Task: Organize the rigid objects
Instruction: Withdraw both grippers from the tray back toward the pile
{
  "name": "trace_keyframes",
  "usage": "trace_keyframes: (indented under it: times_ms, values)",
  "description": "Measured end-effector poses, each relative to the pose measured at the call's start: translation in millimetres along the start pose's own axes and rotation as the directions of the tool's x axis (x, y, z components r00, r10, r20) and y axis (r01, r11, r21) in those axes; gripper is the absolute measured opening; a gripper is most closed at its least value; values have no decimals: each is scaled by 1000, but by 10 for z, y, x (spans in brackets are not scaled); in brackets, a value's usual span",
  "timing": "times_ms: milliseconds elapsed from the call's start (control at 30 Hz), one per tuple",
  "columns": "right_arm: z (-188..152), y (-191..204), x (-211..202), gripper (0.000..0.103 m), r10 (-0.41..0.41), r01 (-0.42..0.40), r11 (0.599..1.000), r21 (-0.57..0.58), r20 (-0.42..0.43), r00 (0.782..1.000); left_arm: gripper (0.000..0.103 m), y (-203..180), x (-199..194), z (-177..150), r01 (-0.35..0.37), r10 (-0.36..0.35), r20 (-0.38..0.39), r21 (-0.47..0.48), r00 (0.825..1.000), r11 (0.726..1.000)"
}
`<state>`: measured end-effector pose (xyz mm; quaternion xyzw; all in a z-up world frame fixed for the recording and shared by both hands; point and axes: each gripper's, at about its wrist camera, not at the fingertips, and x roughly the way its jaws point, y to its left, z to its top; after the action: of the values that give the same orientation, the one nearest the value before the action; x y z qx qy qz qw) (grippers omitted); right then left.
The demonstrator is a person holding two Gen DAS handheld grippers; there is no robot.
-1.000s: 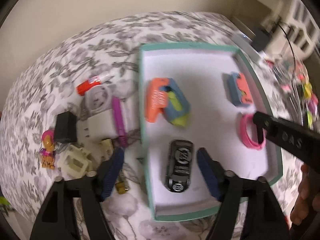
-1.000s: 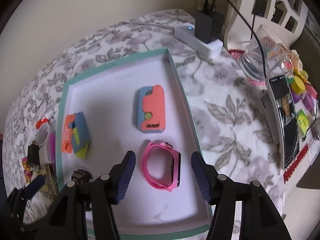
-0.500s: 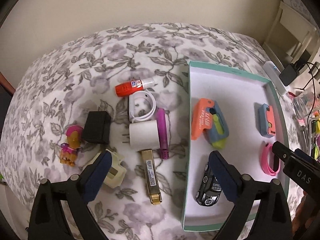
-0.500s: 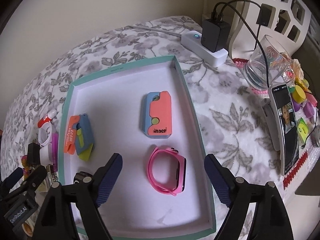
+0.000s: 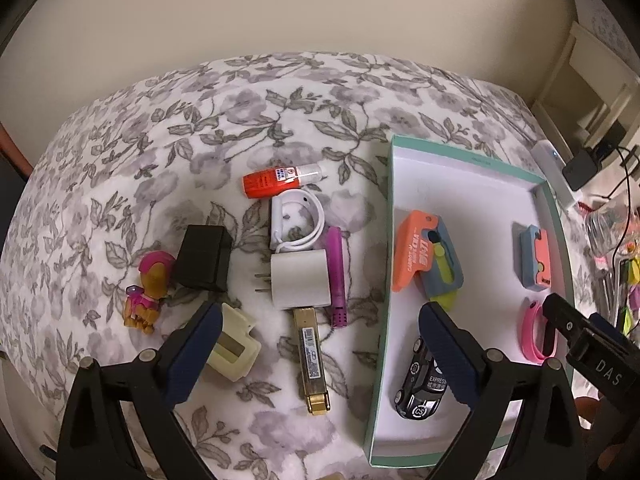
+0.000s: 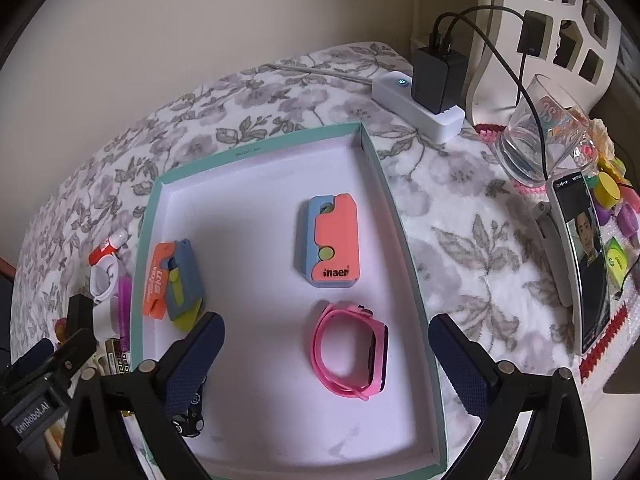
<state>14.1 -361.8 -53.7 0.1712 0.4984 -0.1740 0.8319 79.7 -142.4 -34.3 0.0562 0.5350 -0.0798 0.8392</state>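
Note:
A teal-rimmed white tray (image 5: 390,216) (image 6: 256,148) holds two orange-and-blue toys (image 5: 426,262) (image 6: 330,240), a pink watch (image 6: 352,354) and a black toy car (image 5: 420,384). Left of the tray lie a white plug (image 5: 300,280), a gold lighter (image 5: 310,358), a purple tube (image 5: 336,276), a white strap (image 5: 296,218), a red bottle (image 5: 276,180), a black adapter (image 5: 204,258), a cream block (image 5: 234,348) and a pink figurine (image 5: 148,292). My left gripper (image 5: 316,360) is open above the lighter. My right gripper (image 6: 326,364) is open above the watch.
The table has a floral cloth (image 5: 160,140). A power strip with a black charger (image 6: 432,84), a glass (image 6: 540,136), a phone on a stand (image 6: 586,260) and small colourful items stand right of the tray. A wall rises behind.
My left gripper has moved left, off the tray and the black car, over the loose objects. My right gripper has pulled back and its jaws have opened wider over the watch.

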Motion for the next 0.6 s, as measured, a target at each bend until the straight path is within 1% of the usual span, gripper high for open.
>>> trace_keyframes:
  times_ms: [167,267,367,467,600]
  values:
    - [-12,63,4,103,26,-26,1000,-16,2,1000,99,74,3,33,5,-5,-6,-25,1000,1000]
    - [-13,152,-22,103,84,-84,996,-20,6,996,99,183,-7,76,22,-23,-9,-53,1000,998]
    - [-19,281,-60,103,127,-126,991,-32,13,992,99,377,-34,128,28,-28,-2,-104,1000,994]
    - [-29,453,-100,103,154,-152,986,-65,24,988,99,593,-75,179,-3,4,7,-133,1000,991]
    - [-41,713,-154,103,201,-197,974,-109,35,979,99,935,-147,235,-72,77,24,-176,997,982]
